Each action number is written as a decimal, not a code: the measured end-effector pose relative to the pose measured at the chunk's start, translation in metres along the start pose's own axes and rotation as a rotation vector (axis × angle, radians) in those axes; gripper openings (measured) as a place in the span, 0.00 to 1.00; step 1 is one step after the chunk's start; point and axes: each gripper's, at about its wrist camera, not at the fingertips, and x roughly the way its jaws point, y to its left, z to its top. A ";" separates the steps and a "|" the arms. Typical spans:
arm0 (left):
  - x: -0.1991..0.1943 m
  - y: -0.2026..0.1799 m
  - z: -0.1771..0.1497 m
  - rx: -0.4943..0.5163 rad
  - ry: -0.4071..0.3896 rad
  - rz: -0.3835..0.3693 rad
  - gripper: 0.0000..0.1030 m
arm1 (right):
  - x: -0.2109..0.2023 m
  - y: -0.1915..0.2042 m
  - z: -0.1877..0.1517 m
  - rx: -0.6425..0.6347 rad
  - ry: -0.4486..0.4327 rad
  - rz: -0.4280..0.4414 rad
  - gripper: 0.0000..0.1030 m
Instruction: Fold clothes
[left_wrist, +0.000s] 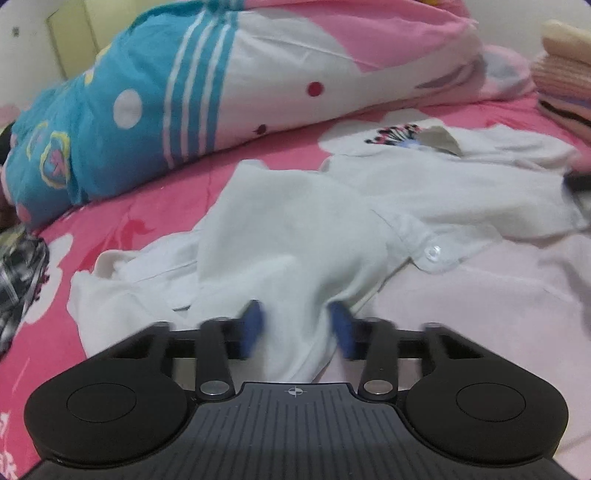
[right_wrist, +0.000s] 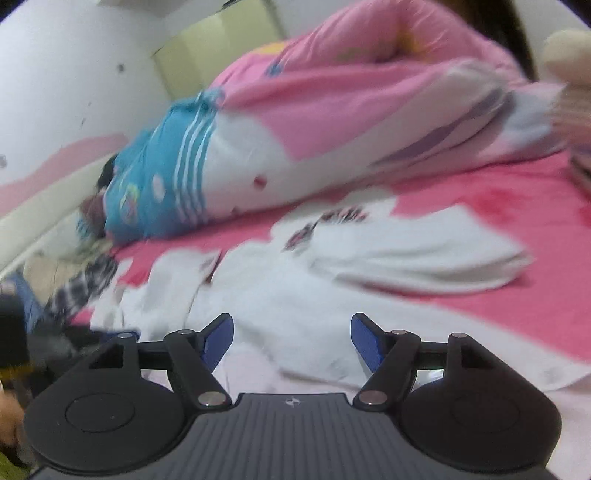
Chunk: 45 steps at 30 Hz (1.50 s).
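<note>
Your left gripper (left_wrist: 297, 328) has a fold of the white cotton button-up shirt (left_wrist: 303, 221) between its blue pads (left_wrist: 254, 325), which appear to pinch it loosely; the garment lies crumpled on the pink floral bedsheet (left_wrist: 155, 206), near the rolled pink, white and blue quilt (left_wrist: 207, 85). Confirm the pinch is firm before lifting. Your right gripper (right_wrist: 291, 341), fingers wide and holding nothing, hovers over the shirt; grasp the matching edge so both corners travel level.
</note>
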 end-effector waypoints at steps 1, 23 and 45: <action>-0.002 0.005 0.001 -0.021 -0.005 0.006 0.16 | 0.008 0.000 -0.006 0.006 0.011 -0.006 0.71; -0.079 0.256 -0.058 -0.644 0.051 0.498 0.31 | 0.021 -0.010 -0.020 0.065 -0.008 0.014 0.72; 0.036 0.124 0.037 -0.292 0.111 0.218 0.39 | 0.017 -0.017 -0.022 0.117 -0.025 0.056 0.74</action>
